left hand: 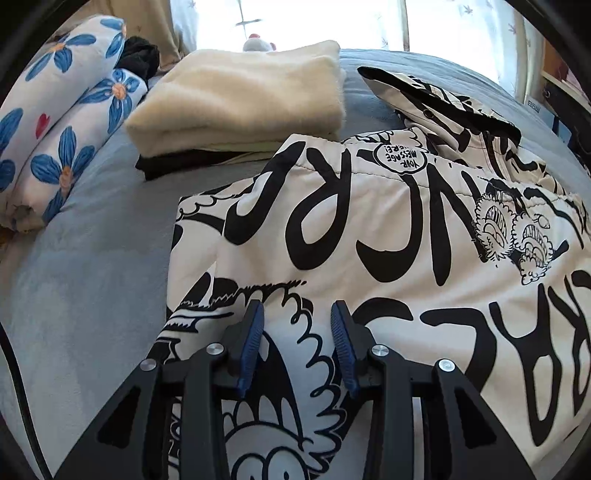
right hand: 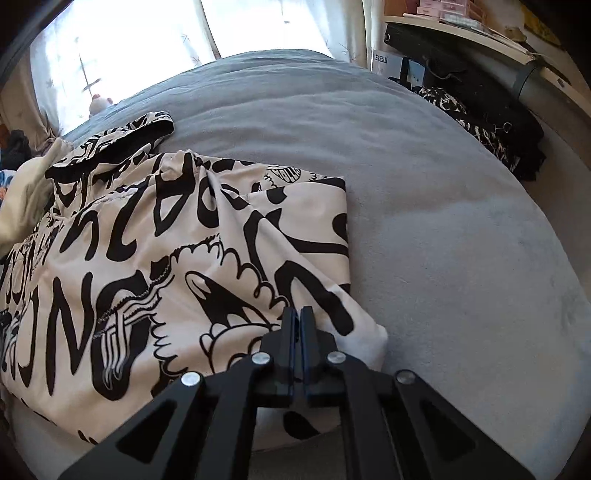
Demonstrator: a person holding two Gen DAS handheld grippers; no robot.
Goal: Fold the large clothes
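Observation:
A large white jacket with black graffiti print (left hand: 369,236) lies partly folded on the grey-blue bed (left hand: 92,277); its hood points to the far side. My left gripper (left hand: 297,314) is open and hovers just over the jacket's near left part, holding nothing. In the right wrist view the same jacket (right hand: 147,240) fills the left half. My right gripper (right hand: 301,314) is shut at the jacket's near right corner, where the fabric bunches up toward the tips; whether cloth is pinched between them does not show.
A folded cream fleece (left hand: 243,99) sits on dark clothes behind the jacket. Floral rolled bedding (left hand: 62,122) lies at the left. Black and patterned clothes (right hand: 491,125) lie at the bed's far right under a shelf (right hand: 480,33). Bare bedspread (right hand: 461,240) lies to the right.

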